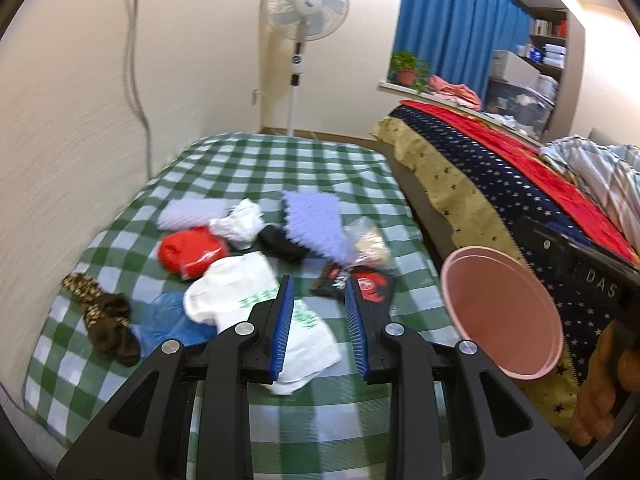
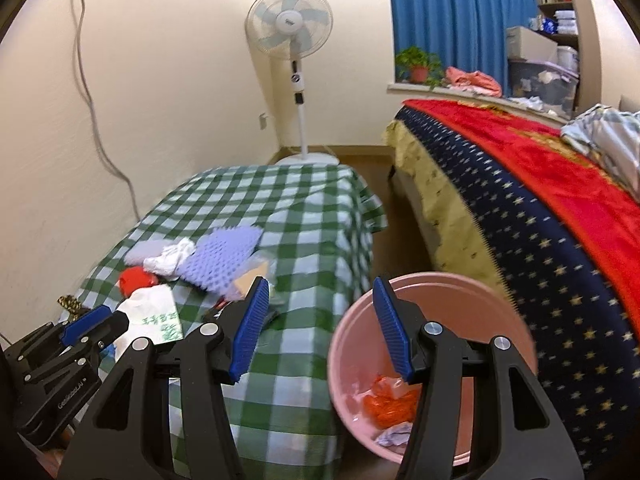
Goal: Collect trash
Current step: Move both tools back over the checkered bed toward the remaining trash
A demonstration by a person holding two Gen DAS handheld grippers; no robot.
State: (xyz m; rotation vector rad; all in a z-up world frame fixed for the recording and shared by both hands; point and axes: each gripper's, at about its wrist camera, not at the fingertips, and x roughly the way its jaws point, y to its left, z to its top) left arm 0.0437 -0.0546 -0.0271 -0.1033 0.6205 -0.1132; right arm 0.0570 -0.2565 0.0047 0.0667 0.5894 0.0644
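Observation:
A pink bin (image 2: 480, 304) stands beside the green checked table (image 2: 304, 216); orange and white trash (image 2: 390, 402) lies in its bottom. It also shows in the left wrist view (image 1: 500, 312). On the table lie a white plastic bag with green print (image 1: 240, 292), a red bag (image 1: 192, 252), white crumpled paper (image 1: 240, 224), purple foam sheets (image 1: 316, 220), a black-red wrapper (image 1: 372, 284) and a clear snack bag (image 1: 370, 244). My left gripper (image 1: 318, 320) is open above the white bag. My right gripper (image 2: 320, 328) is open and empty, over the bin's near rim.
A blue bag (image 1: 172, 320) and brown leopard socks (image 1: 100, 312) lie at the table's left. A bed with a starred blue and red cover (image 2: 560, 220) runs along the right. A standing fan (image 2: 292, 32) is at the back wall.

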